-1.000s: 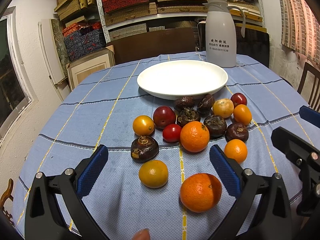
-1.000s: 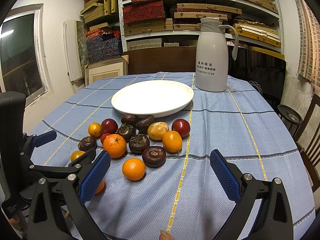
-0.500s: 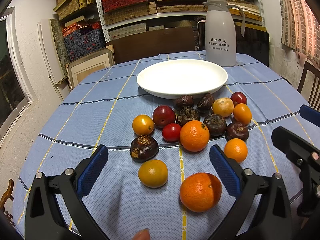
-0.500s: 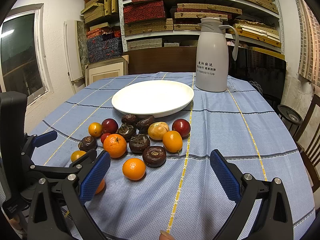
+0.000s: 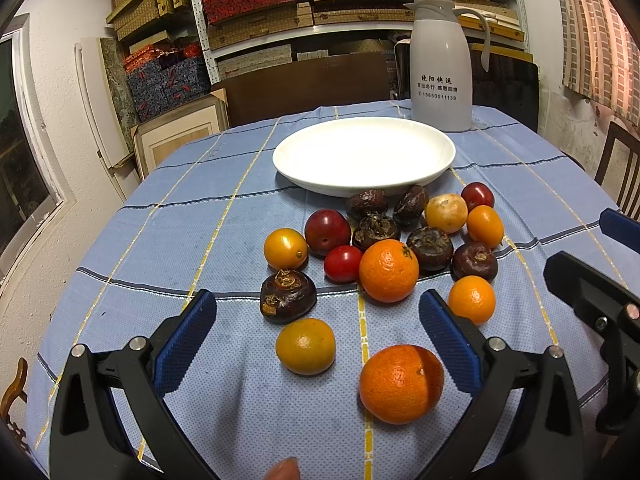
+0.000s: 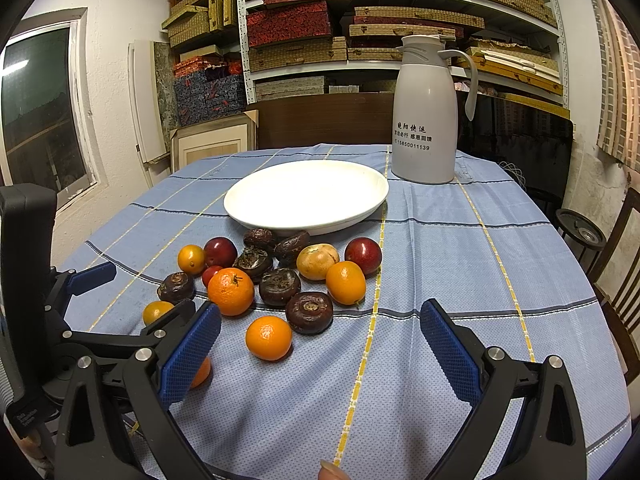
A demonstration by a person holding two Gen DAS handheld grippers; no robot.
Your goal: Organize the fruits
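Several fruits lie loose on the blue tablecloth in front of an empty white plate [image 5: 364,156], also seen in the right wrist view [image 6: 306,196]. Nearest my left gripper [image 5: 318,330] are a big orange [image 5: 400,384], a yellow fruit [image 5: 305,346] and a dark brown water chestnut [image 5: 288,296]. The left gripper is open and empty, low over the table. My right gripper [image 6: 320,338] is open and empty, near a small orange [image 6: 269,338] and a dark chestnut [image 6: 309,312]. Red plums [image 5: 327,231] and a red tomato [image 5: 343,263] lie in the cluster.
A white thermos jug [image 5: 440,64] stands behind the plate at the back right [image 6: 426,112]. Shelves of boxes [image 6: 360,20] fill the wall behind. A wooden chair [image 6: 624,280] stands at the table's right edge. The left gripper's body [image 6: 60,320] sits at the right view's left.
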